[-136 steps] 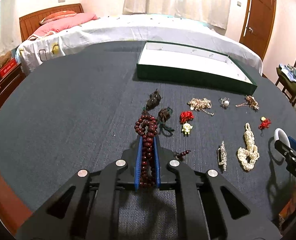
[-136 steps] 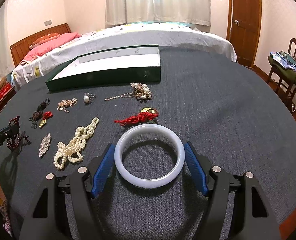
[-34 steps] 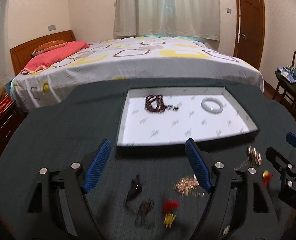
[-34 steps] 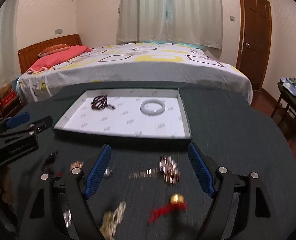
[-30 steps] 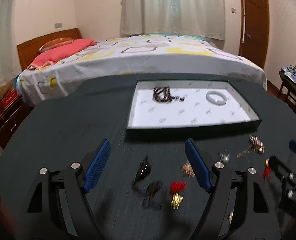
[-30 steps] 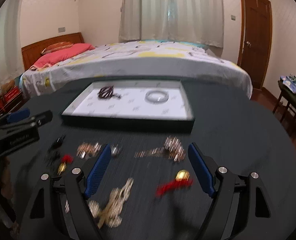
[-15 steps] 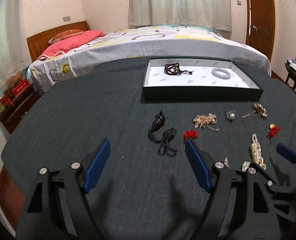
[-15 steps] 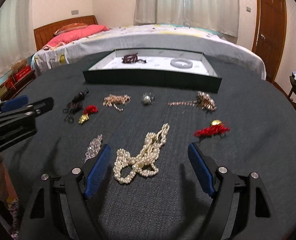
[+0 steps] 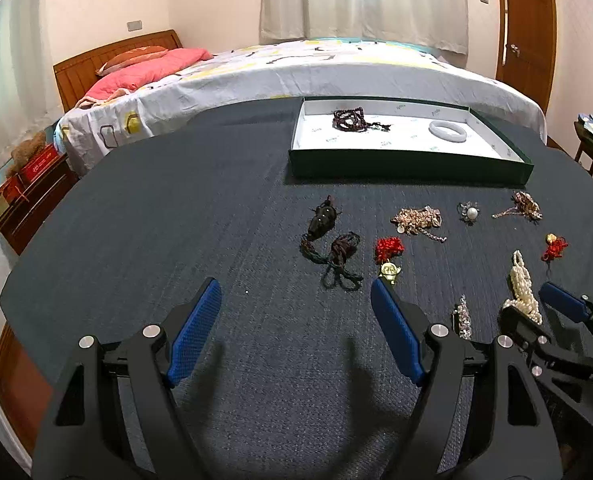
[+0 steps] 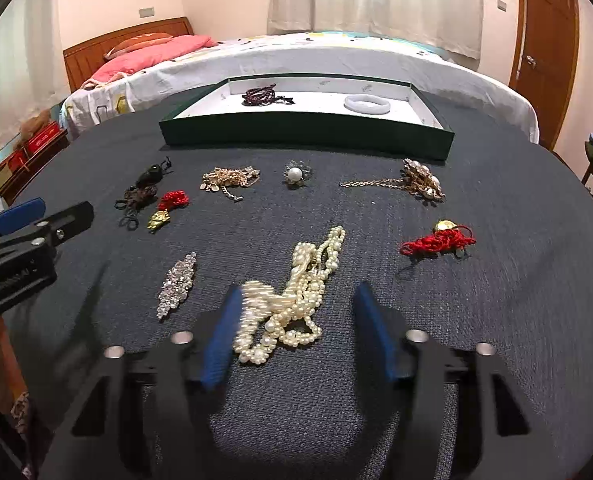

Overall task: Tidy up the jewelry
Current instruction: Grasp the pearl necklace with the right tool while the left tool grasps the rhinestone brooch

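A tangled pearl necklace (image 10: 300, 296) lies on the dark table between the blue pads of my right gripper (image 10: 296, 326). Its jaws are closing: the left pad is blurred at the edge of the pearls, while the right pad stands apart from them. My left gripper (image 9: 296, 312) is open and holds nothing. Just beyond it lie a dark corded pendant (image 9: 326, 240) and a red tassel charm (image 9: 388, 252). The green tray (image 9: 408, 166) at the back holds a dark bead bracelet (image 9: 350, 119) and a white bangle (image 9: 447, 131).
Loose on the table are a gold chain (image 10: 230, 178), a pearl brooch (image 10: 295, 174), a gold brooch on a chain (image 10: 420, 184), a red cord knot (image 10: 436, 242) and a crystal clip (image 10: 176, 284). A bed stands behind the table, and a door is at the right.
Both grippers came back from over the tray and sank toward the loose jewelry. Since half a second ago the right jaws have narrowed around the pearl necklace; the left gripper stays wide.
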`<action>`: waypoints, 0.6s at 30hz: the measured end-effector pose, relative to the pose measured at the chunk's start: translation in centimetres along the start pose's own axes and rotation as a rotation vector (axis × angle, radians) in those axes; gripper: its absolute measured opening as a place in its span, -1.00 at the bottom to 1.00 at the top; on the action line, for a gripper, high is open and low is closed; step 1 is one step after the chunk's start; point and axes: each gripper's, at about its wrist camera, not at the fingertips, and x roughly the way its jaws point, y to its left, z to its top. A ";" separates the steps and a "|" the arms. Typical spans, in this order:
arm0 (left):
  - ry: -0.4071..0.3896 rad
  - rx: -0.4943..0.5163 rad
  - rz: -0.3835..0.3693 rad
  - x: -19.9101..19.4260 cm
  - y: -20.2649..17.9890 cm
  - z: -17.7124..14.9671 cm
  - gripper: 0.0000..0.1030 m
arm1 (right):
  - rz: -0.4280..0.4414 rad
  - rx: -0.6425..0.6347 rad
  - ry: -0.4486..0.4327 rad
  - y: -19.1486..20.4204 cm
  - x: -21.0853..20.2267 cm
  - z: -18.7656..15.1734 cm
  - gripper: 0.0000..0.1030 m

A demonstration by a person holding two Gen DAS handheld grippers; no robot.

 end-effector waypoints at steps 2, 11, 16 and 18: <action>0.005 -0.001 -0.004 0.1 -0.2 -0.1 0.46 | 0.018 -0.004 -0.004 -0.1 -0.1 0.0 -0.29; 0.015 0.009 -0.031 0.2 -1.0 -0.4 0.47 | 0.031 0.012 0.001 -1.2 -0.6 0.1 -0.69; 0.020 0.017 -0.060 0.0 -1.9 -0.4 0.47 | 0.014 0.029 -0.018 -2.4 -1.4 0.2 -0.73; 0.021 0.026 -0.076 -0.2 -2.4 -0.4 0.46 | 0.005 0.034 -0.028 -2.9 -1.7 0.2 -0.74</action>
